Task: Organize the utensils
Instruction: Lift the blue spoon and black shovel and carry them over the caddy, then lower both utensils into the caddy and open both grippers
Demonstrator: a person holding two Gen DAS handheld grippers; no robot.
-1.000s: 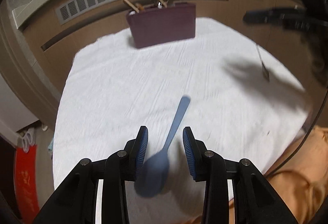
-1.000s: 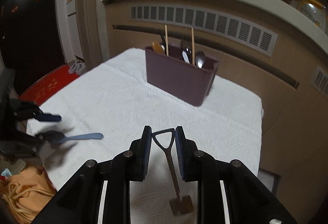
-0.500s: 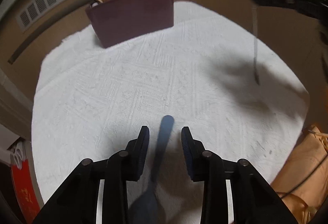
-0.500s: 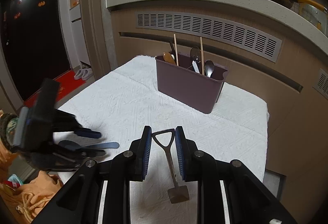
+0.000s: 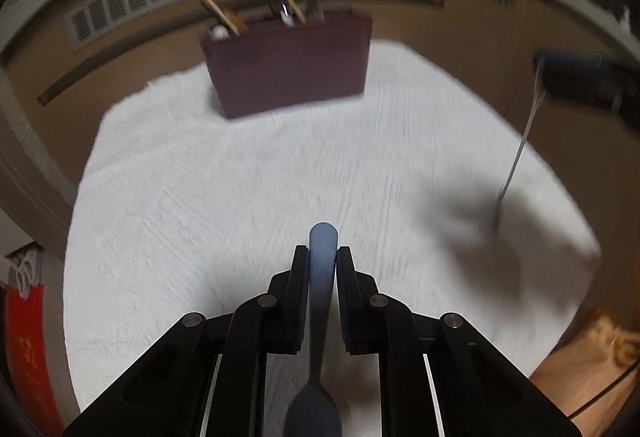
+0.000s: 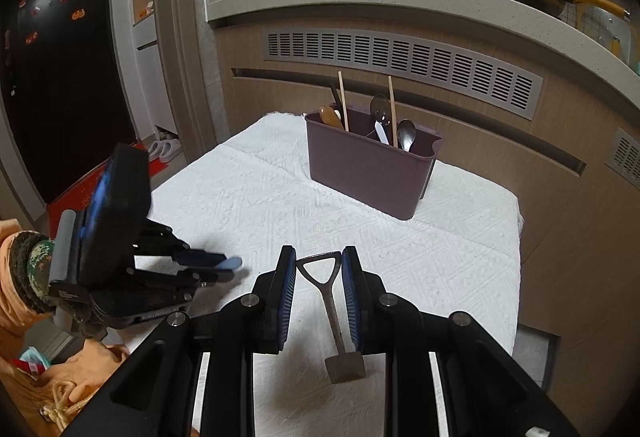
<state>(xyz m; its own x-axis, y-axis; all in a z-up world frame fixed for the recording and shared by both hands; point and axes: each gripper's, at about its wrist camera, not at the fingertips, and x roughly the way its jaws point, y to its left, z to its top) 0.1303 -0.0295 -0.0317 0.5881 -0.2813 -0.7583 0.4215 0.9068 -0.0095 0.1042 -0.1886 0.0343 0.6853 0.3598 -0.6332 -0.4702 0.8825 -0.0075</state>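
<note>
Here, white textured cloth [image 6: 420, 237], vented wood counter [image 6: 400, 57]

Blue spoon [image 5: 322, 269]: handle clamped, bowl rearward. Shovel-shaped metal spoon [image 6: 331, 311]: hanging, blade down. Maroon caddy [image 6: 370, 167]: upright on white cloth, holding chopsticks, spoons.

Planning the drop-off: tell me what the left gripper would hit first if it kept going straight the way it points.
Probably the white cloth: the left gripper, shut on the blue spoon, tilts down toward bare cloth short of the maroon holder. Depth is uncertain.
</note>
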